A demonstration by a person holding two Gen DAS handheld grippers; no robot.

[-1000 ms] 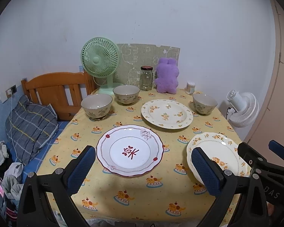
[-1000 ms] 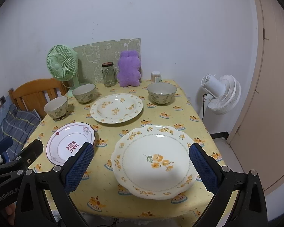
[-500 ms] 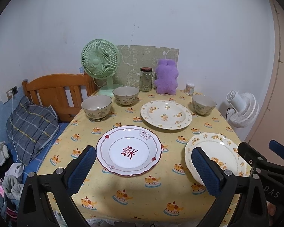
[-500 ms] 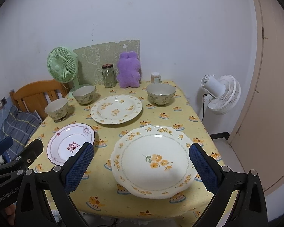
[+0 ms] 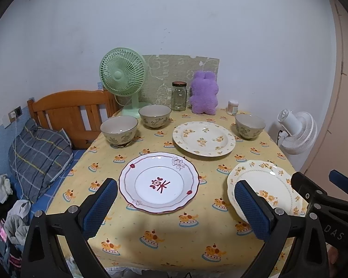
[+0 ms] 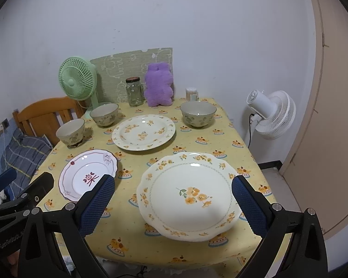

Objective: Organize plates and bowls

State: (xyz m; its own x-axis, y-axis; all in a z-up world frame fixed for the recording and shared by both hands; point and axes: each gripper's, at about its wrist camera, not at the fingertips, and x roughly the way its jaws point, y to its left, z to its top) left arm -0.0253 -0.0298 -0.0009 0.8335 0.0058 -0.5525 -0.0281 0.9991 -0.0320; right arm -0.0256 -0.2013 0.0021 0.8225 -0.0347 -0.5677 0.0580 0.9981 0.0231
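- Plates and bowls sit spread over the surface (image 5: pixel 164 238), which wears a yellow cloth: a red-rimmed plate (image 5: pixel 159 181) near the front edge toward the left, a scalloped floral plate (image 6: pixel 189 195) near the front right corner, and a round floral plate (image 5: pixel 203 138) toward the back.
- Three bowls stand apart: one (image 5: pixel 119 129) at the left edge, one (image 5: pixel 154 115) behind it near the back, one (image 5: pixel 250 126) by the right edge.
- Along the back edge stand a green fan (image 5: pixel 122 78), a glass jar (image 5: pixel 179 96) and a purple plush toy (image 5: pixel 204 92).
- The left gripper (image 5: pixel 174 206) hovers over the front edge, its fingers (image 5: pixel 99 208) spread wide and holding nothing, framing the red-rimmed plate.
- The right gripper (image 6: pixel 172 205) likewise has its fingers (image 6: pixel 248 205) wide apart and empty, either side of the scalloped floral plate.
- Only the right wrist view shows that plate whole; the left wrist view hides part of it behind a finger.
- Only the left wrist view shows the bed (image 5: pixel 58 185) with its checked pillow (image 5: pixel 39 153) fully, beside the left edge.
- A white fan (image 6: pixel 271 115) stands on the floor past the right edge.
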